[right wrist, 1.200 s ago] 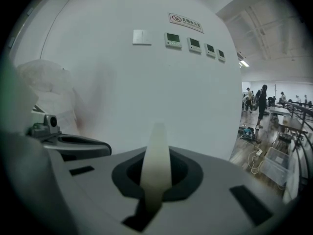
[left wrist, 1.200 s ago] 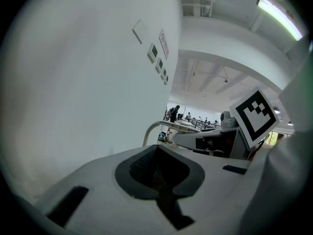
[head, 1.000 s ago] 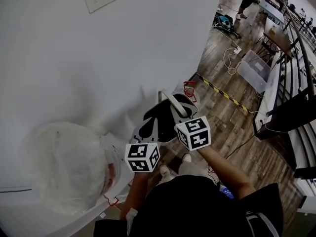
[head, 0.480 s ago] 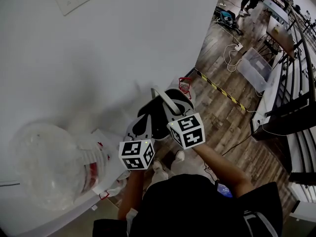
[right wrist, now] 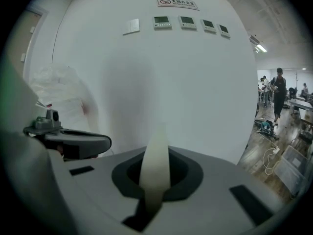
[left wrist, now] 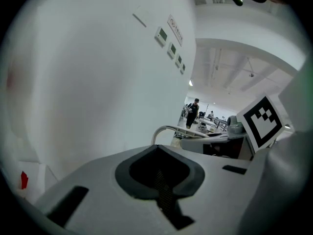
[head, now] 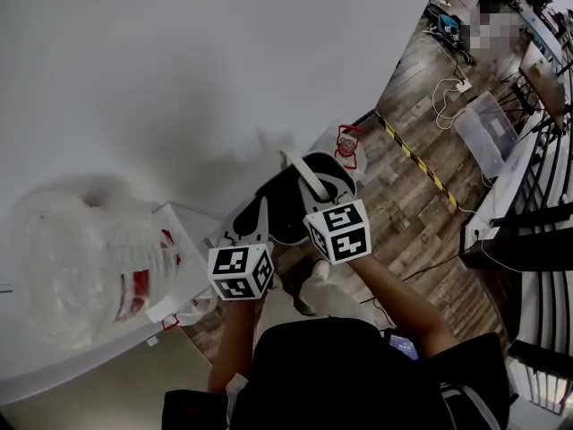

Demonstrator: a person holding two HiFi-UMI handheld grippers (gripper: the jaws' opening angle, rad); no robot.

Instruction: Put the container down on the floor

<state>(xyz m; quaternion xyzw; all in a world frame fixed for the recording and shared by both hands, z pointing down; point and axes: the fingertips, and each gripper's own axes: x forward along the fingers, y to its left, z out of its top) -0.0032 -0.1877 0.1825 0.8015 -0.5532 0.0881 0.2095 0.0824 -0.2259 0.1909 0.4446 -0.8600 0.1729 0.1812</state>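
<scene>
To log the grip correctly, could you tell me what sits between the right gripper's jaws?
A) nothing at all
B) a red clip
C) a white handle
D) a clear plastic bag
C: in the right gripper view, the right gripper is shut on a white handle, which rises as a pale band from between its jaws.

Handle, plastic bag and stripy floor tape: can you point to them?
Handle (right wrist: 155, 168): right gripper view, middle of the white strip.
Bag (head: 63, 271): head view, its crinkly middle.
Tape (head: 414, 159): head view, midway along the stripes.
</scene>
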